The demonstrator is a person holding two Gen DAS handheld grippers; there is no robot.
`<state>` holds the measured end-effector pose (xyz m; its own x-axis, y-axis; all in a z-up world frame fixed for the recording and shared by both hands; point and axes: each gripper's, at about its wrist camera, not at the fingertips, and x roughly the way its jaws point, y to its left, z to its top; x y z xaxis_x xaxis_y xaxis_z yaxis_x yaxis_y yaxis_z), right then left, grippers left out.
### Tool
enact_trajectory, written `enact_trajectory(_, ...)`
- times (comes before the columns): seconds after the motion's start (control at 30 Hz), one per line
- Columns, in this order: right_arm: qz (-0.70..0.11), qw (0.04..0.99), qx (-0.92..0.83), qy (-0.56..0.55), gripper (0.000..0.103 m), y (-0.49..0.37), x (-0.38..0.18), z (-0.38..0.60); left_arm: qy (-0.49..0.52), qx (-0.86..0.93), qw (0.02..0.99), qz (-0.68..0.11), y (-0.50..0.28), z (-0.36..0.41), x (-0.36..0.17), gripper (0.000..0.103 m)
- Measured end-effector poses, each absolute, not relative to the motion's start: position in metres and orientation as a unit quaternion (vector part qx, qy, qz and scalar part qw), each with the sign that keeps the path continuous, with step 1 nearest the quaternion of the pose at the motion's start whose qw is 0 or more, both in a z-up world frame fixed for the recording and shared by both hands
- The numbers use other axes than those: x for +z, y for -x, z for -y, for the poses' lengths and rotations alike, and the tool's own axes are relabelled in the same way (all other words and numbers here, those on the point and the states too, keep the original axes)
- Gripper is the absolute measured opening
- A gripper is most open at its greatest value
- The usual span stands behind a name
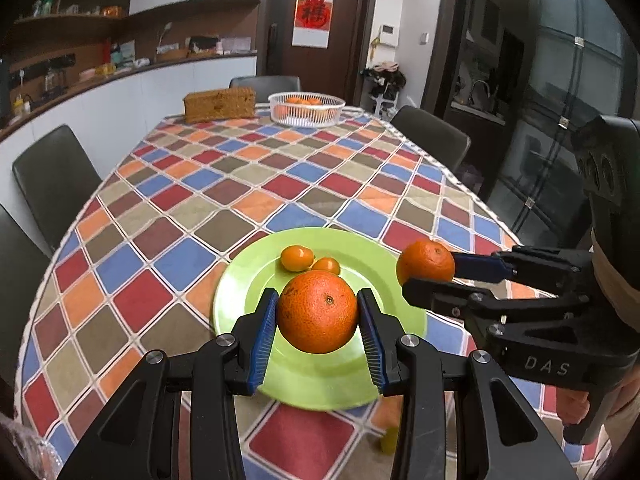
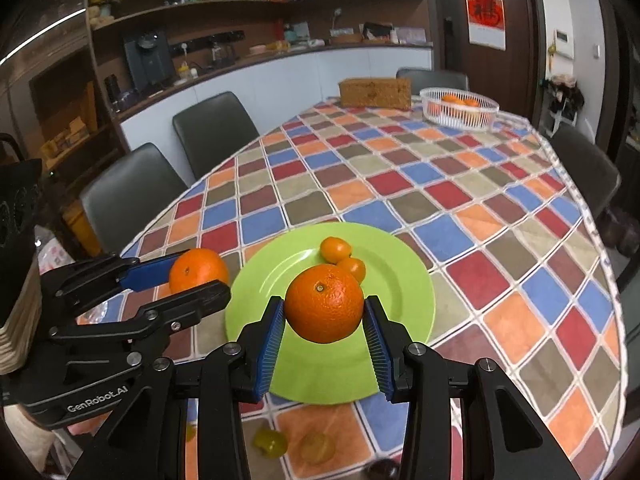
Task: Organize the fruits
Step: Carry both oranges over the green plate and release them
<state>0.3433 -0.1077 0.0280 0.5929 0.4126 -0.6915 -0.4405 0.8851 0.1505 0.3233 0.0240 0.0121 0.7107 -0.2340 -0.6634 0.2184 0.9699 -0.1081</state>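
Left gripper (image 1: pixel 318 312) clamping orange (image 1: pixel 318 311), right gripper (image 2: pixel 325 310) clamping second orange (image 2: pixel 324 309), plate (image 1: pixel 240 280) partly hidden

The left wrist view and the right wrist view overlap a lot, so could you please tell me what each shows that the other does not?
Only the left wrist view shows the dark glass doors. Only the right wrist view shows the black machine on the counter. Both show the green plate bearing two small fruits, each gripper clamped on an orange, and the white basket.

Home dining room: bench under checked tablecloth (image 1: pixel 248 184), dining chairs (image 2: pixel 212 132), cluttered wall shelves (image 2: pixel 192 0), wooden door (image 1: pixel 316 28).
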Motion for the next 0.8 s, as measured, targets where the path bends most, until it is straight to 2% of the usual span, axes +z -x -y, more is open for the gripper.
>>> enact_trajectory(0.53,-0.474,0.855,0.210,0.005,0.041,-0.413,-0.023,0.103,0.037,-0.113,0.881,-0.458,-0.401,-0.031,-0.044,0.039)
enact_trajectory(0.73,-0.486,0.849,0.206,-0.003,0.042,-0.420,-0.031,0.104,0.029,-0.110,0.878,-0.464,-0.406,-0.032,-0.049,0.040)
enact_trajectory(0.8,-0.488,0.849,0.202,-0.006,0.042,-0.422,-0.032,0.105,0.029,-0.111,0.881,-0.459,-0.404,-0.033,-0.045,0.043)
